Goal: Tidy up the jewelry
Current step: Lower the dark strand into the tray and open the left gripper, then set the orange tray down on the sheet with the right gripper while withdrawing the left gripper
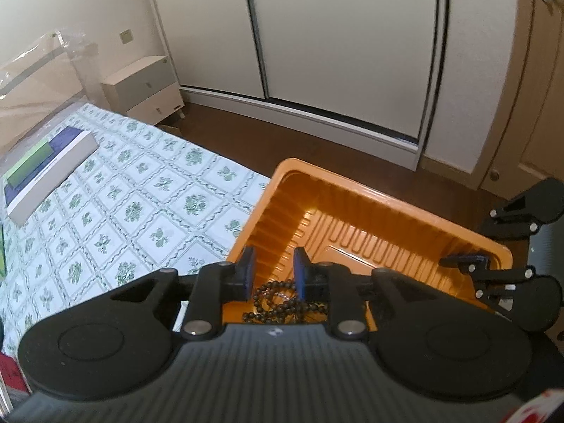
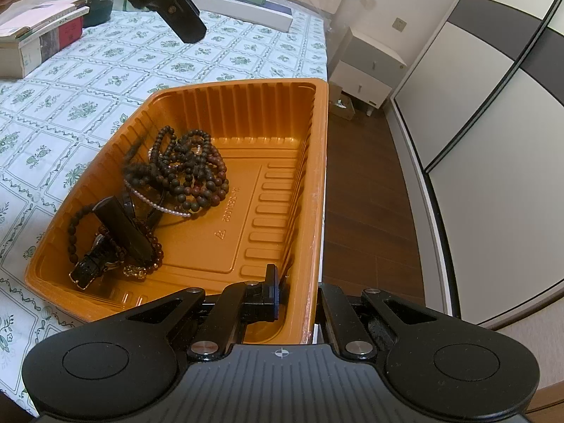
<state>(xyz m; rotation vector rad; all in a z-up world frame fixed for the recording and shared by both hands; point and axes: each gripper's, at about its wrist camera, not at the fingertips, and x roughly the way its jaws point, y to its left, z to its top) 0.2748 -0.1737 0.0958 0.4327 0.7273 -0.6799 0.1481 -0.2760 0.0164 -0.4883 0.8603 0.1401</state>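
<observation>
An orange plastic tray (image 2: 268, 194) sits at the table's right edge and holds a heap of dark bead necklaces (image 2: 187, 165), a pearl strand (image 2: 158, 206), a black watch (image 2: 93, 261) and a dark bead bracelet. My right gripper (image 2: 299, 299) straddles the tray's near right wall (image 2: 315, 211), one finger inside and one outside, jaws a little apart. My left gripper (image 1: 272, 275) is open above the tray (image 1: 370, 243), over dark beads (image 1: 282, 305). One left finger (image 2: 123, 225) reaches down into the jewelry.
The table has a floral green-and-white cloth (image 1: 123, 194). Books (image 2: 38, 35) lie at the far left, and a white box (image 1: 49, 165) with green and blue items lies farther back. The wood floor (image 2: 366, 194) drops off right of the tray. White wardrobe doors stand beyond.
</observation>
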